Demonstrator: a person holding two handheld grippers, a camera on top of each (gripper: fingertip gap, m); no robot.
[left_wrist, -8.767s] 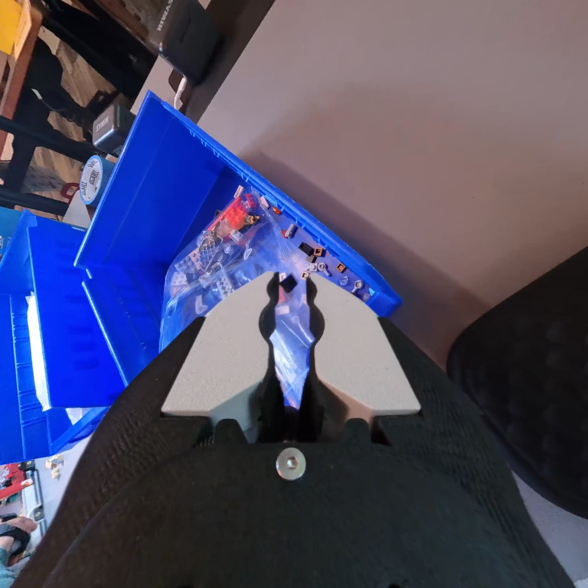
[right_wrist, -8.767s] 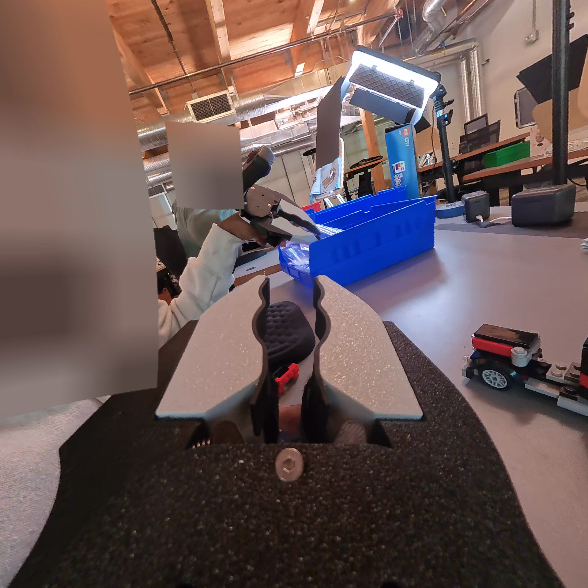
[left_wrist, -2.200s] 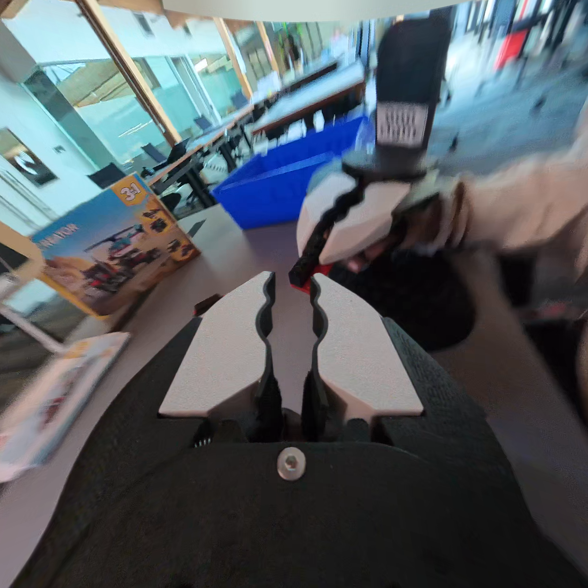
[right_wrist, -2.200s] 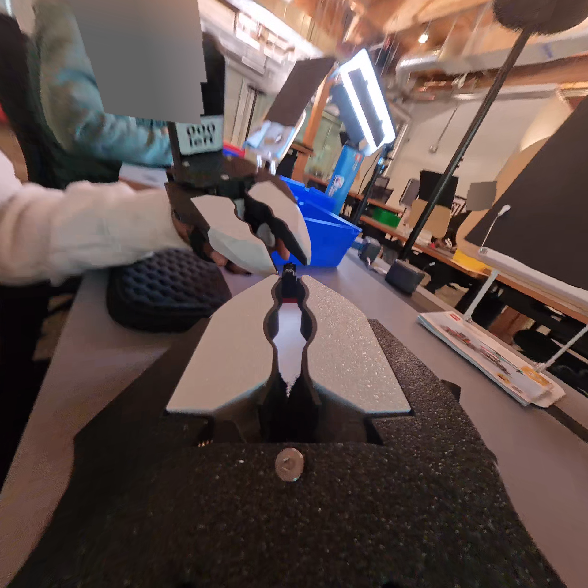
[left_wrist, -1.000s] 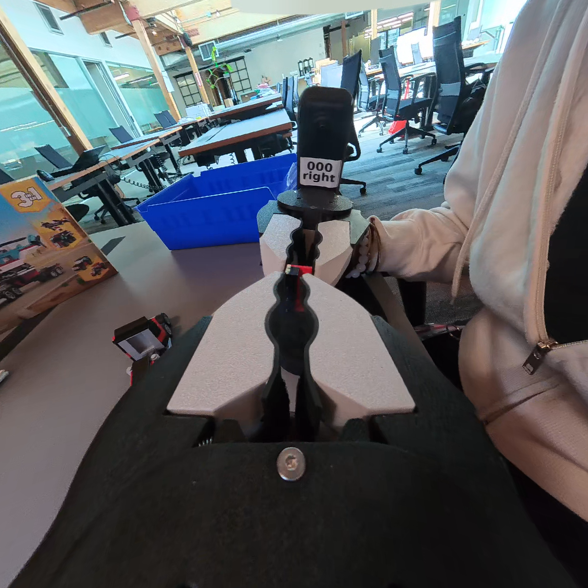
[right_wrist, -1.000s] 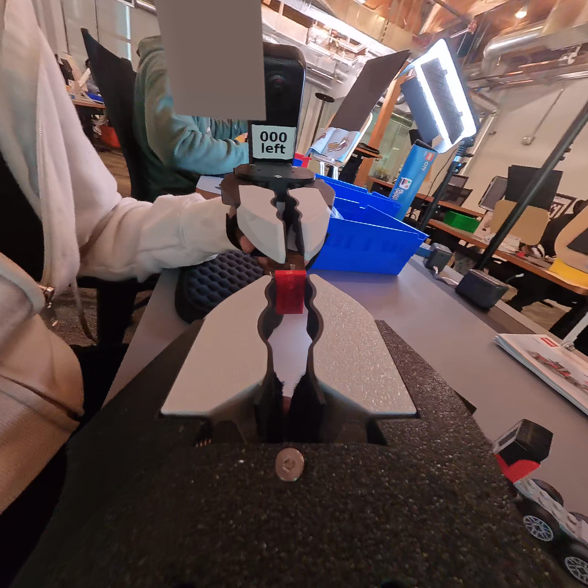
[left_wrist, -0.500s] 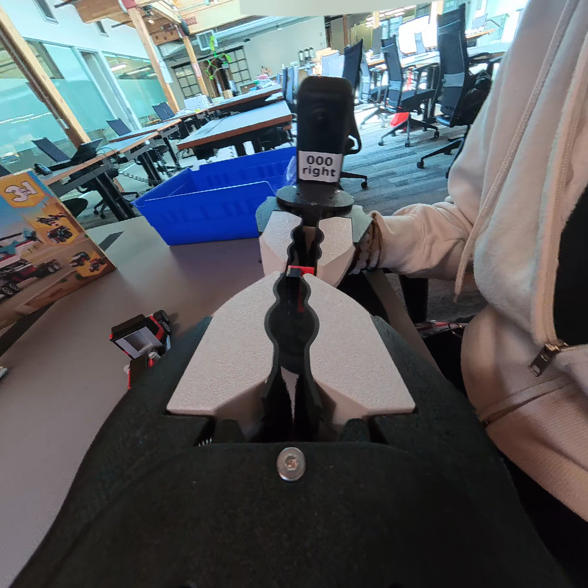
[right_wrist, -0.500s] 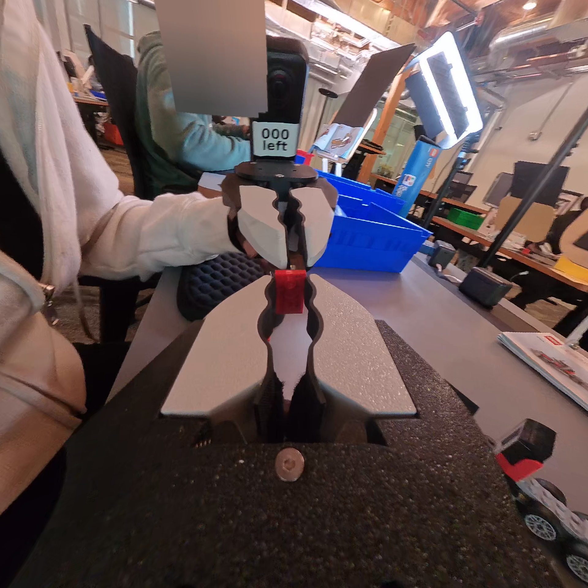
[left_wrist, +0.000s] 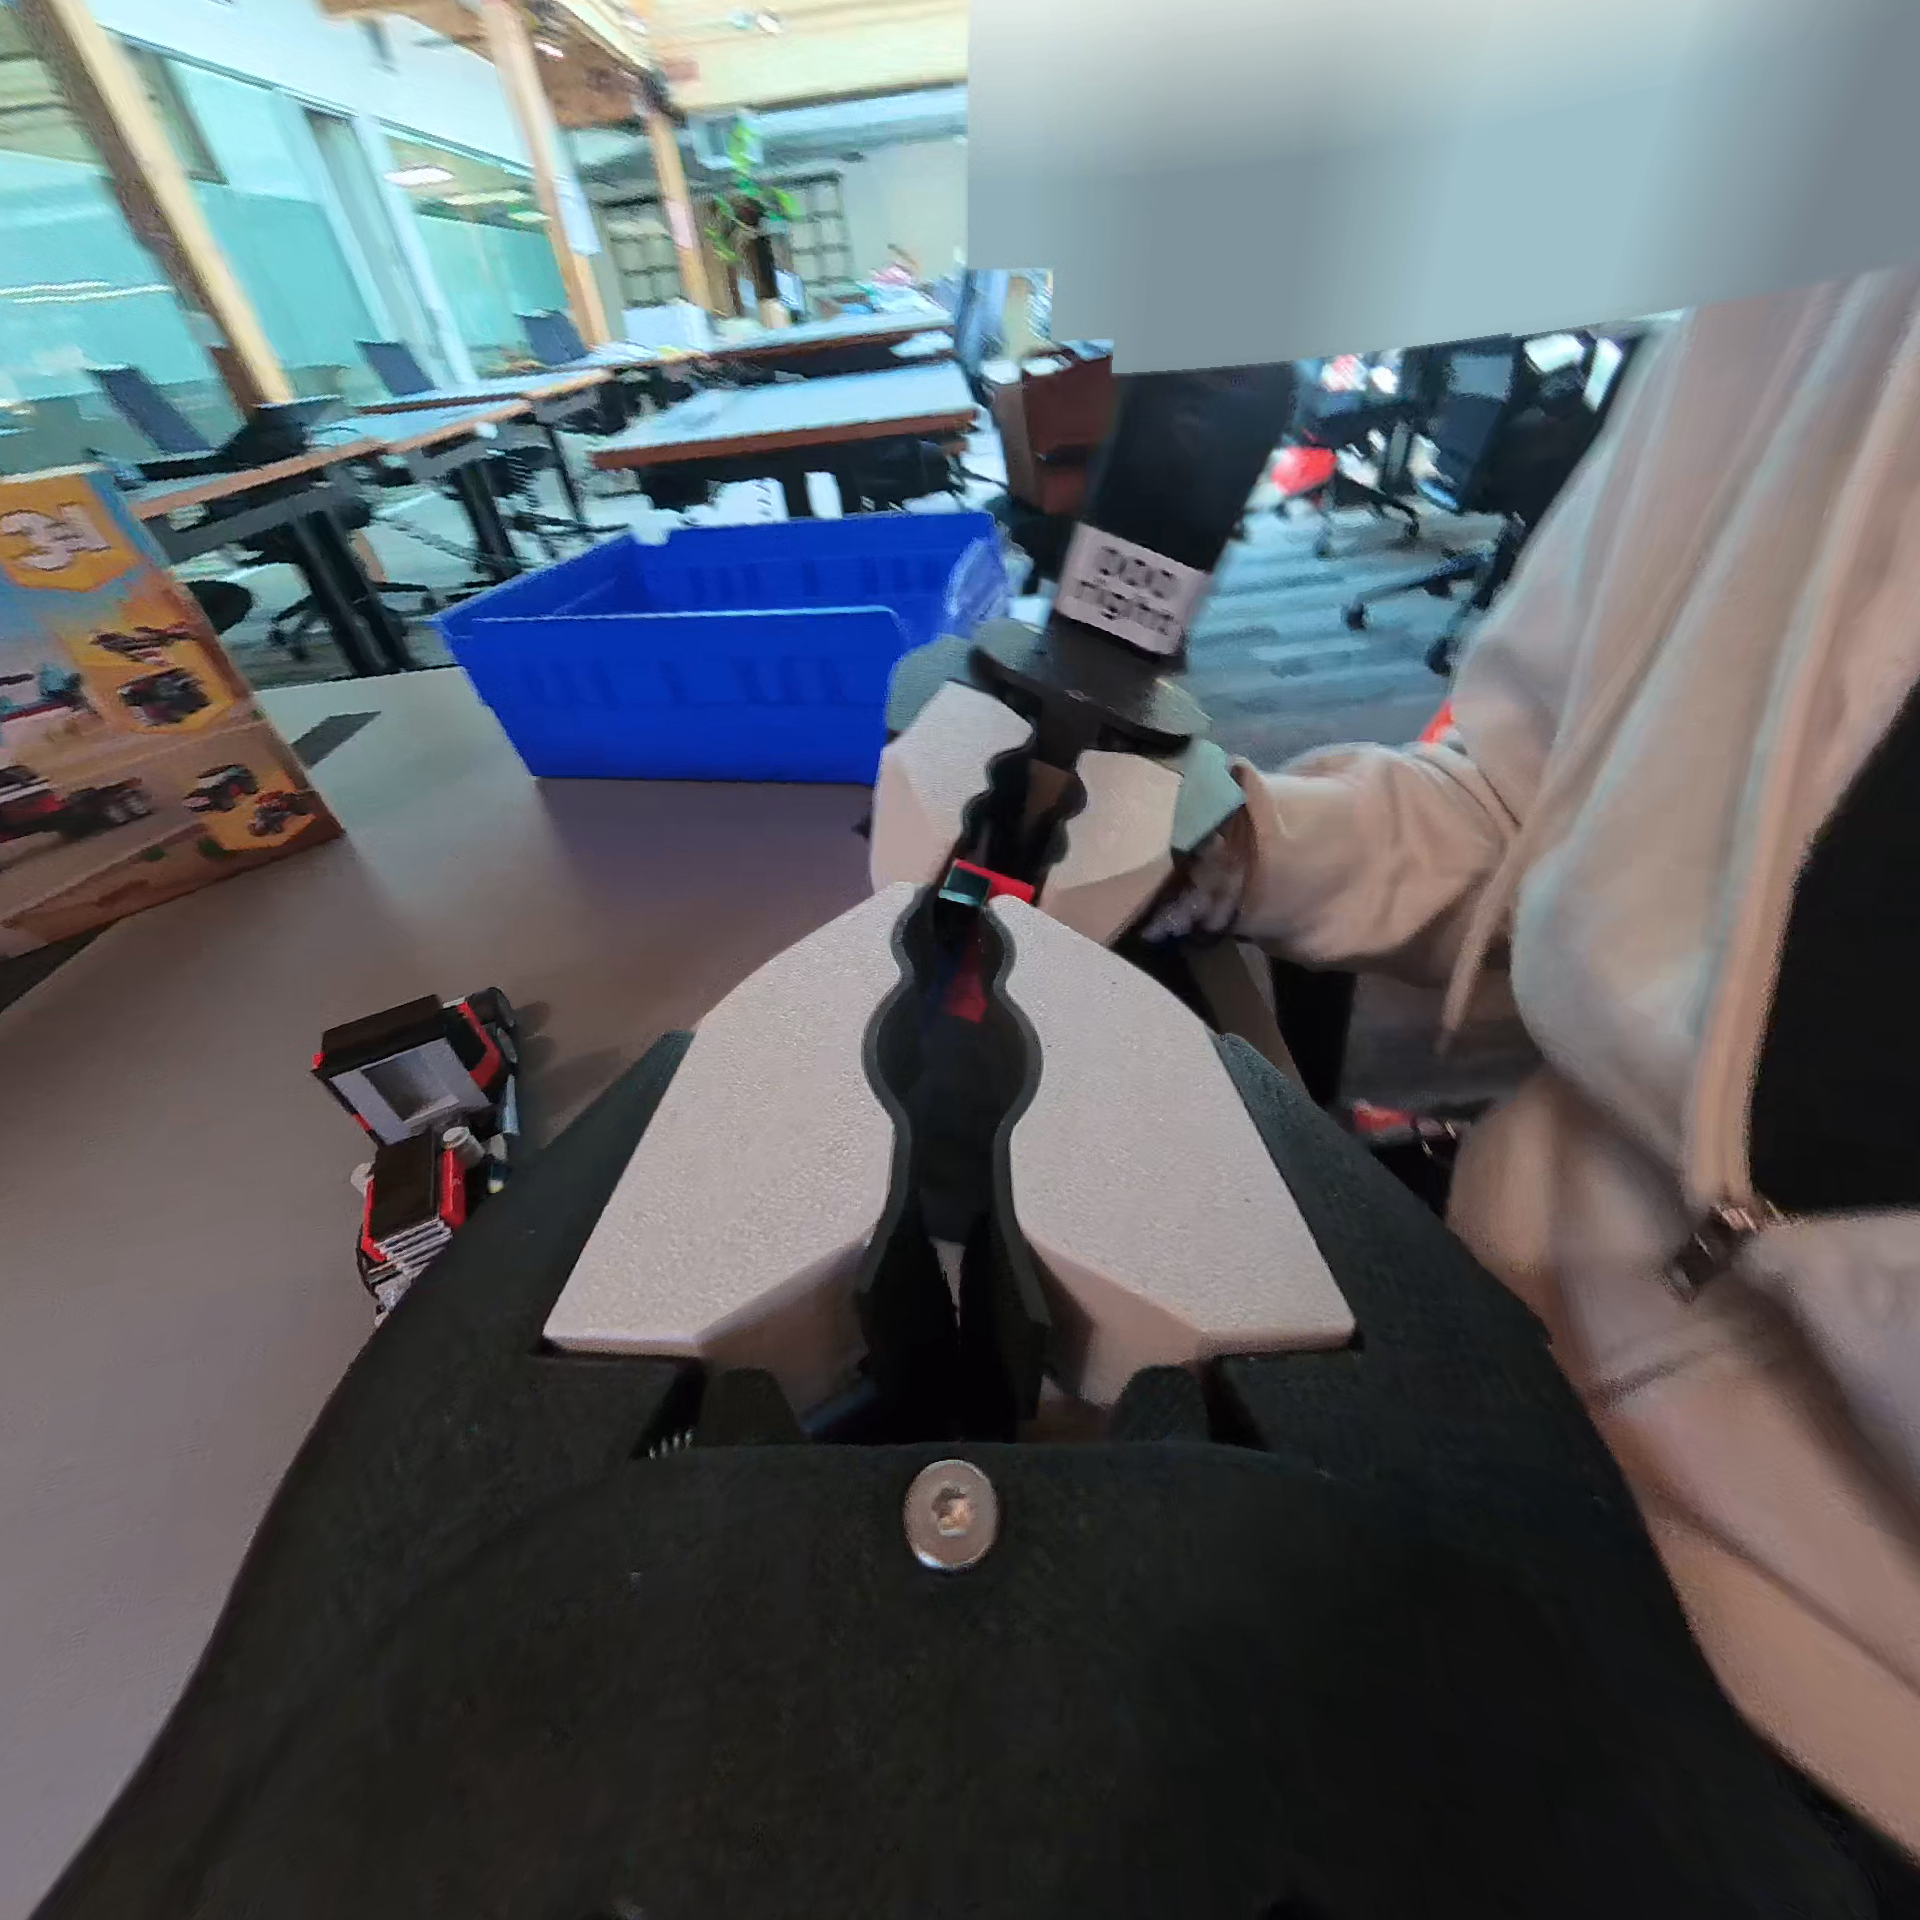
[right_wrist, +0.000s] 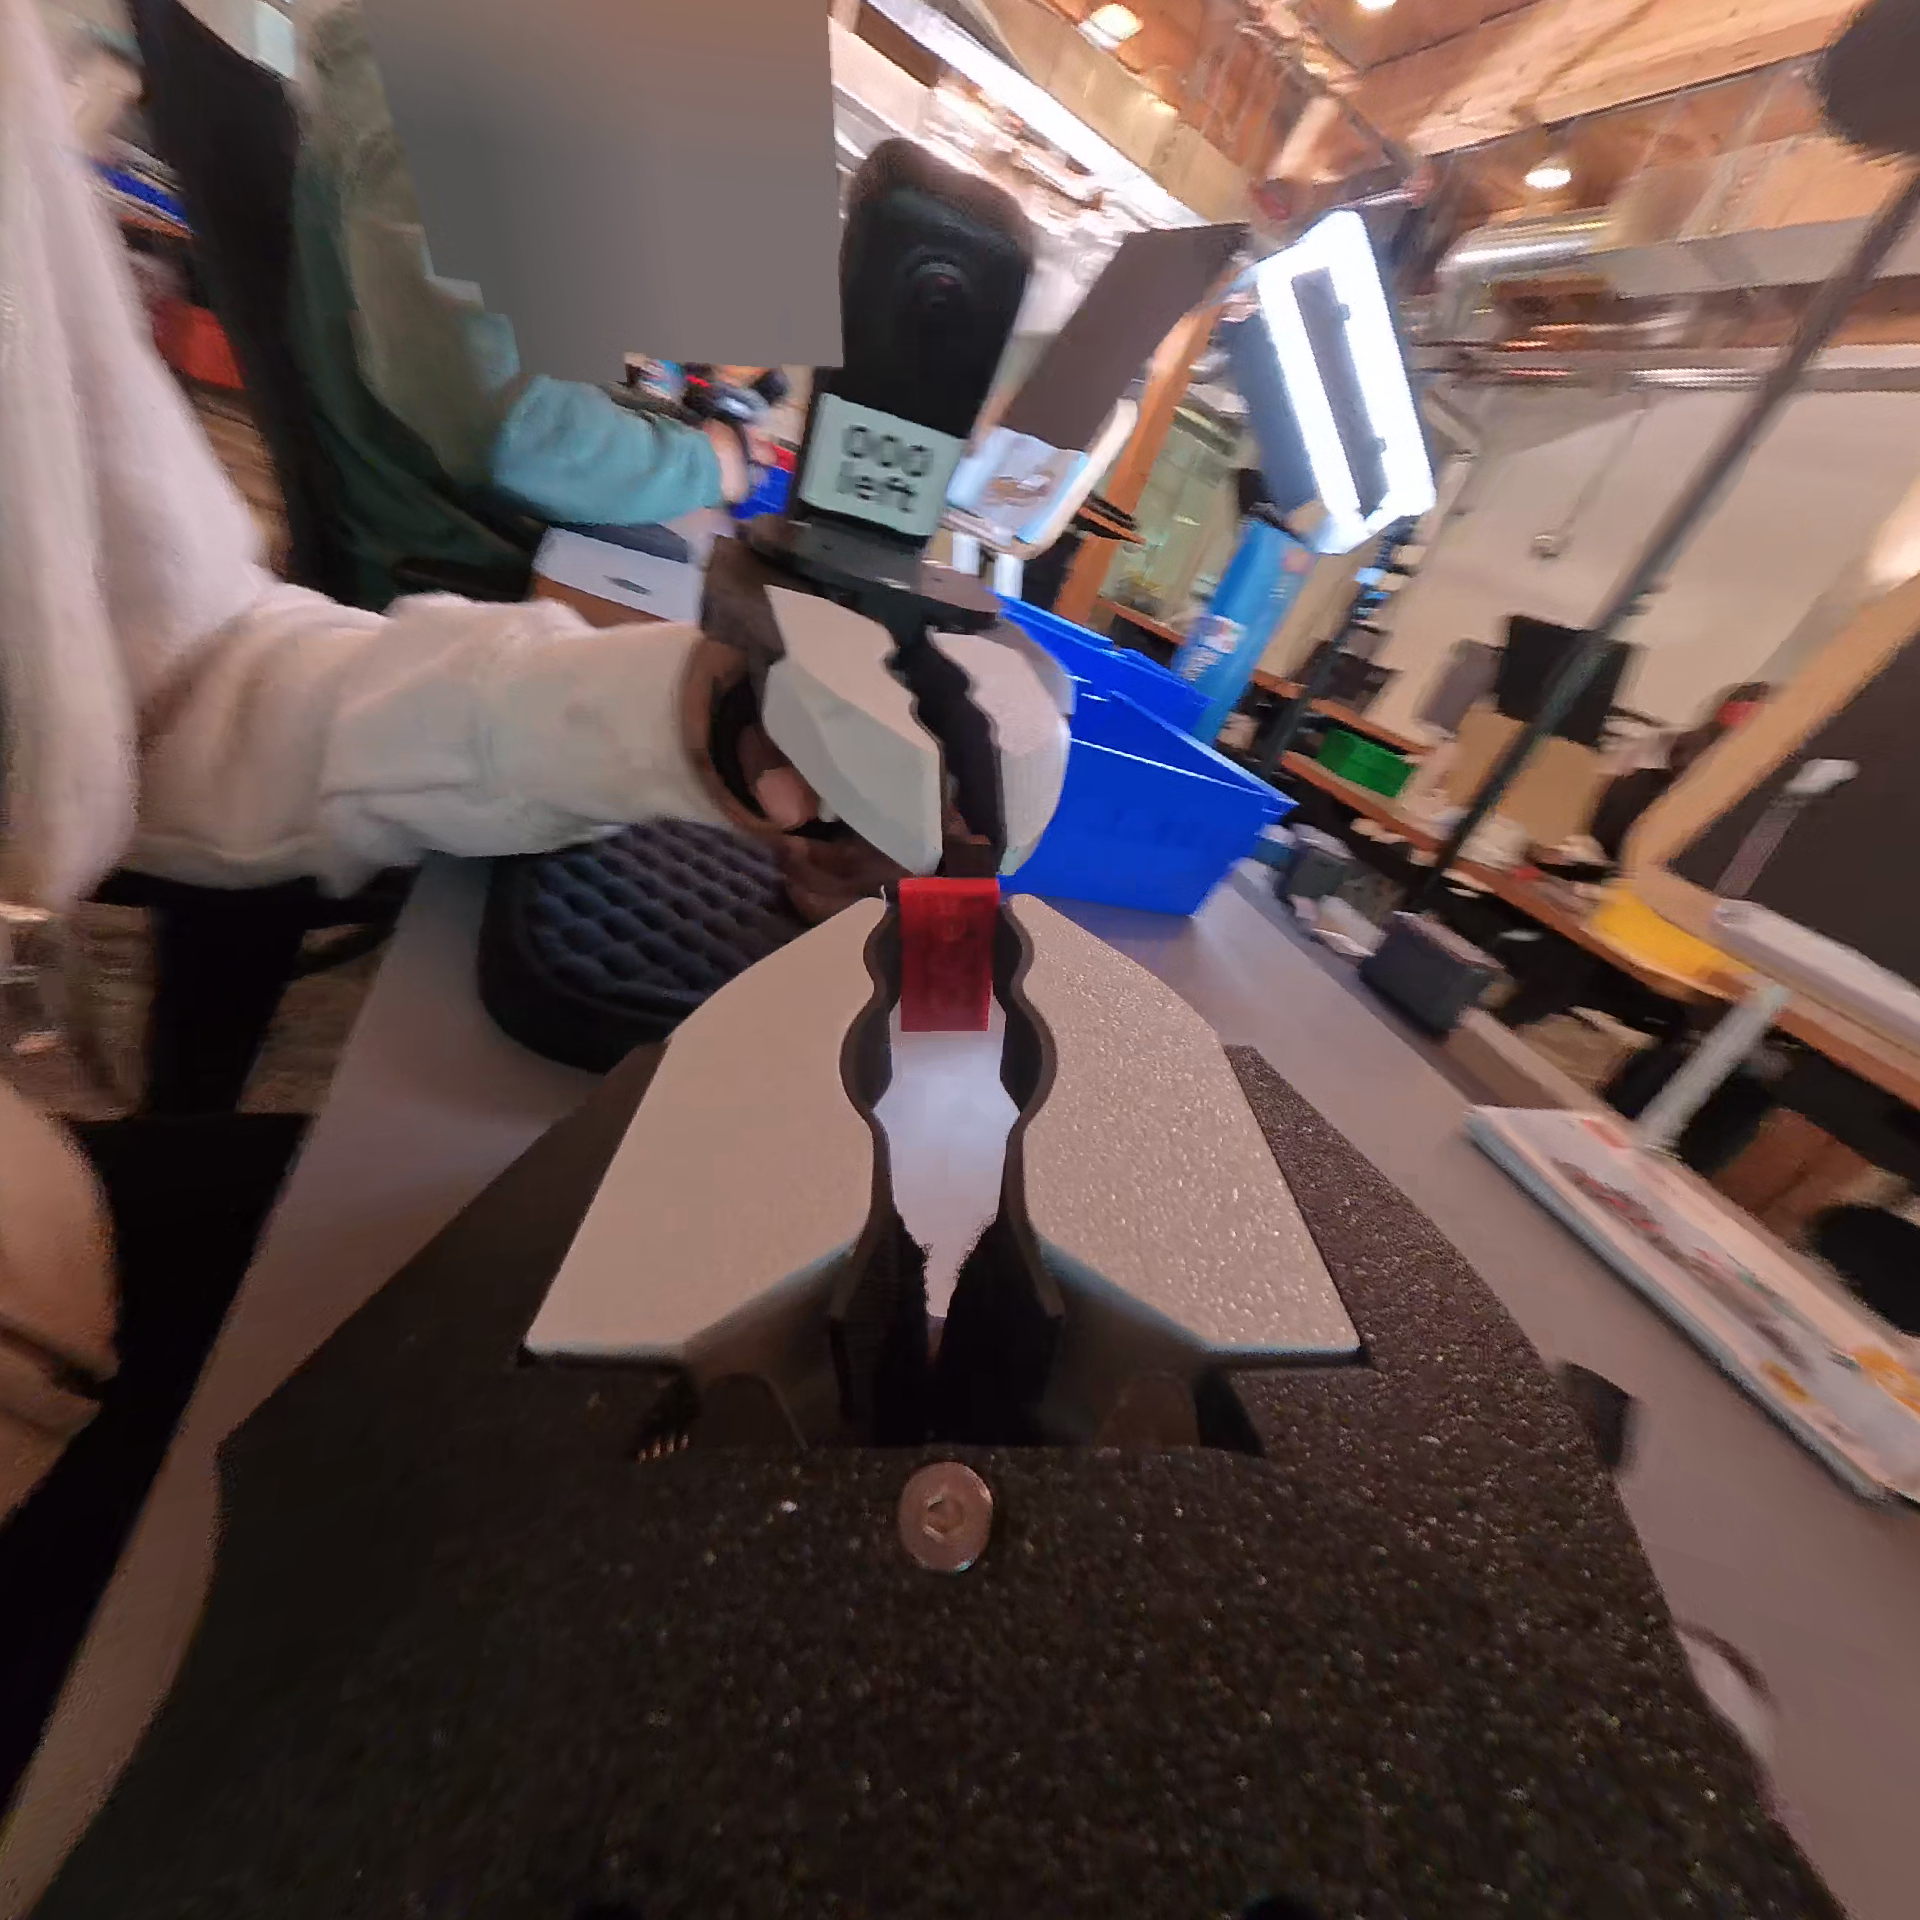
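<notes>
The flat red plastic brick (right_wrist: 943, 966), at frame centre in the right wrist view, is clamped between the right gripper (right_wrist: 943, 925) fingertips, while the left gripper (left_wrist: 954, 902) is closed on a small dark block (left_wrist: 966, 889) touching the brick's far end. Risk: skewed pressing could twist either piece from its narrow tip hold. Both grippers meet nose to nose above the grey table (left_wrist: 208, 1143), held by white-sleeved arms (right_wrist: 416, 717).

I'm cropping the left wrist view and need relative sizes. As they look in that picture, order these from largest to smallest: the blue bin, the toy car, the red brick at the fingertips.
1. blue bin
2. toy car, though it sits nearer the camera, which enlarges it
3. red brick, by far the smallest
</notes>
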